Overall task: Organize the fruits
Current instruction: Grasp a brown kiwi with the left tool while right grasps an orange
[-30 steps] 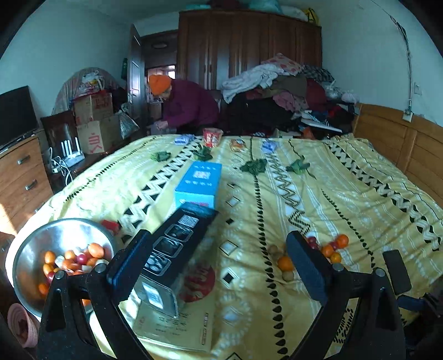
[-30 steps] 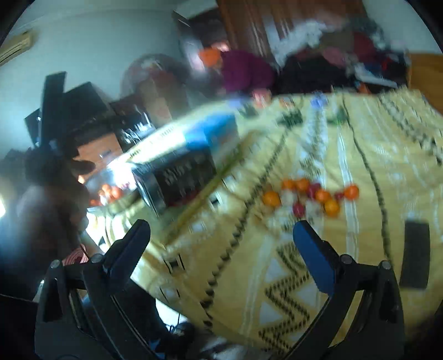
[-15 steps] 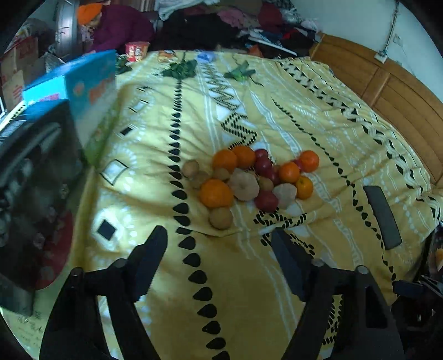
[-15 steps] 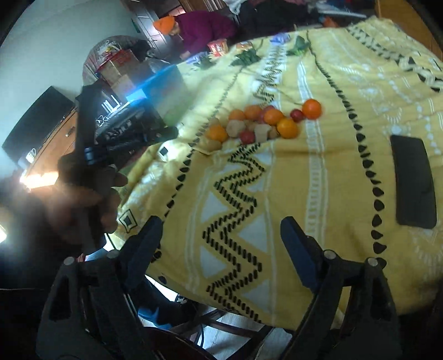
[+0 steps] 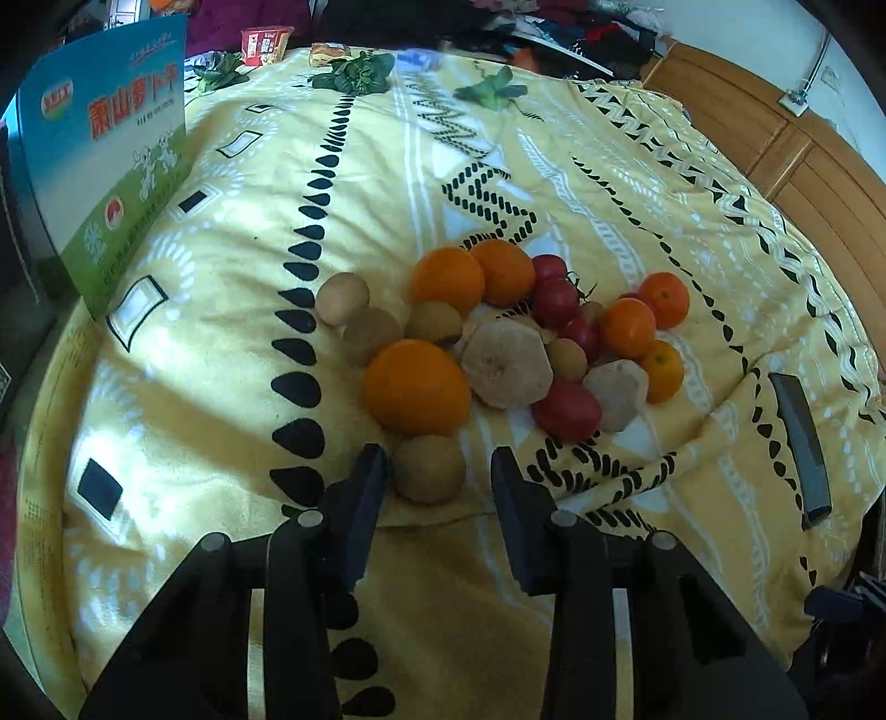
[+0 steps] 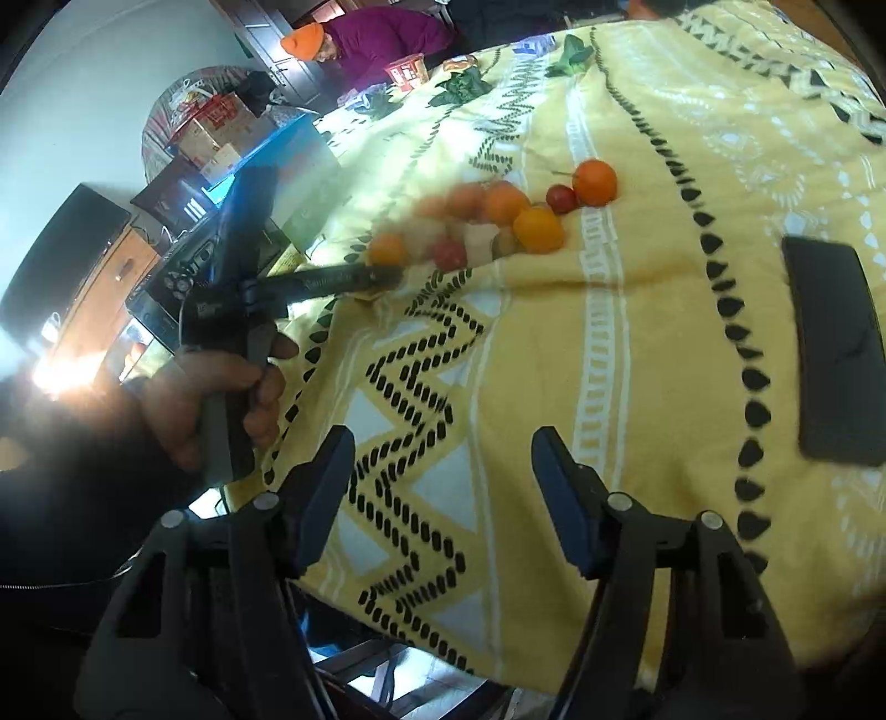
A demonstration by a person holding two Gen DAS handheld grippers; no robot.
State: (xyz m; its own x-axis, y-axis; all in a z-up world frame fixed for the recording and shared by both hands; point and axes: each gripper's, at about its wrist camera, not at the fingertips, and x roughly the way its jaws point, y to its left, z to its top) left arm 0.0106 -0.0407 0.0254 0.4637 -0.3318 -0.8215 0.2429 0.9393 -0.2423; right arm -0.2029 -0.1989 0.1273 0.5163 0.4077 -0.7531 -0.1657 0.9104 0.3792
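The left gripper [image 5: 434, 471] has its fingers spread wide on either side of a small brown fruit [image 5: 429, 468] at the near edge of the fruit pile [image 5: 498, 338], not closed on it. The pile lies on the yellow bedspread [image 5: 221, 332], beside a large orange [image 5: 416, 386]. The right gripper [image 6: 443, 471] hovers wide and empty over the bed edge, well apart from the pile.

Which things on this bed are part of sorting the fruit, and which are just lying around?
Job: left claw, brown fruit between its fingers, oranges, red fruits.
Lying about: blue box, leafy greens, black phone, snack cup.
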